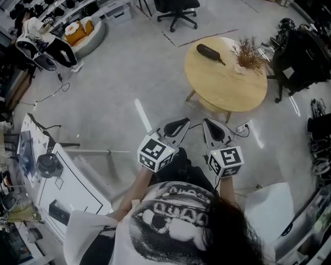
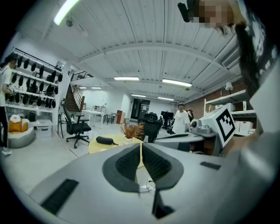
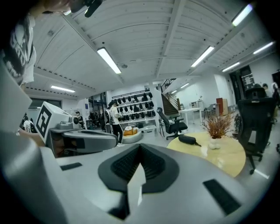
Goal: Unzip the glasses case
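Observation:
A dark glasses case (image 1: 209,53) lies on the round yellow table (image 1: 222,88), well ahead of both grippers; it also shows as the glasses case (image 2: 105,140) and the glasses case (image 3: 188,139) in the gripper views. My left gripper (image 1: 182,123) and right gripper (image 1: 208,123) are held side by side in front of the person's chest, short of the table. Both have their jaws together with nothing between them, as seen at the left gripper (image 2: 141,151) and right gripper (image 3: 140,153).
A small vase of dried twigs (image 1: 248,54) stands on the table to the right of the case. A black office chair (image 1: 178,13) is beyond the table, a black chair (image 1: 300,57) at its right. A white workbench (image 1: 67,181) with tools stands at left.

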{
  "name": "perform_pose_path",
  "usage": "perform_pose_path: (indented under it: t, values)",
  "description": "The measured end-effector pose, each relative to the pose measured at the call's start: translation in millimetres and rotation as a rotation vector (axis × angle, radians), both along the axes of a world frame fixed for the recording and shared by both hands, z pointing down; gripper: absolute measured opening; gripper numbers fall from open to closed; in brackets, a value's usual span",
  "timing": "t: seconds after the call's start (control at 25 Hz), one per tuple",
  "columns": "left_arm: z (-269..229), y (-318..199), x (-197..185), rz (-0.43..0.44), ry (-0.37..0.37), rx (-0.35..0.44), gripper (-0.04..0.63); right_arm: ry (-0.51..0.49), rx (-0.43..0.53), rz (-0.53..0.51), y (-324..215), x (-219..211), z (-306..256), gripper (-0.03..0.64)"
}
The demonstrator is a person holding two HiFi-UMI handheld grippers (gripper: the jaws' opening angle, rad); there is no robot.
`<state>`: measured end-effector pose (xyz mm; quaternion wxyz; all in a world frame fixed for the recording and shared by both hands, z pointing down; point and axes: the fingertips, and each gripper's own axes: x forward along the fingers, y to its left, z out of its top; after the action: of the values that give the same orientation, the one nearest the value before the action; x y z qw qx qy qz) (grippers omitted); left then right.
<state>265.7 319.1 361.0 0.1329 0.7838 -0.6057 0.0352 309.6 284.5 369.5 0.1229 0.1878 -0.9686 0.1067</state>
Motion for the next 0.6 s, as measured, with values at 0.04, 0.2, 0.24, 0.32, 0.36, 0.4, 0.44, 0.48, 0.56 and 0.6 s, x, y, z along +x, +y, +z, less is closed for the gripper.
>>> perform_pose_path:
  t: [0.04, 0.2, 0.24, 0.32, 0.36, 0.4, 0.44, 0.48, 0.56, 0.6]
  values:
    - [2, 1, -1, -0.007, -0.002, -0.007, 0.021, -0.001, -0.006, -0.009, 1, -1, 2, -0.003]
    - [0, 2, -12, -0.042, -0.018, -0.014, 0.021, -0.01, -0.016, -0.041, -2, -12, 4, -0.003]
    - [-2, 2, -16, -0.052, -0.021, -0.013, 0.021, -0.014, -0.017, -0.048, -3, -17, 3, -0.003]
    - [-3, 1, -25, -0.071, -0.027, -0.015, 0.021, -0.021, -0.022, -0.059, -7, -24, 4, -0.003]
    - [-2, 0, -29, -0.079, -0.029, -0.019, 0.021, -0.022, -0.026, -0.065, -10, -28, 4, -0.003]
    - [-1, -1, -33, -0.087, -0.03, -0.026, 0.021, -0.023, -0.03, -0.07, -12, -32, 5, -0.003]
    - [0, -3, -38, -0.093, -0.031, -0.032, 0.021, -0.023, -0.033, -0.075, -15, -36, 5, -0.003]
    - [1, -5, -43, -0.099, -0.031, -0.036, 0.021, -0.023, -0.035, -0.081, -17, -41, 6, -0.003]
    - [3, -12, -54, -0.106, -0.031, -0.039, 0.021, -0.02, -0.035, -0.089, -23, -51, 7, -0.003]
    - [4, -16, -59, -0.106, -0.031, -0.037, 0.021, -0.017, -0.033, -0.09, -27, -56, 8, -0.003]
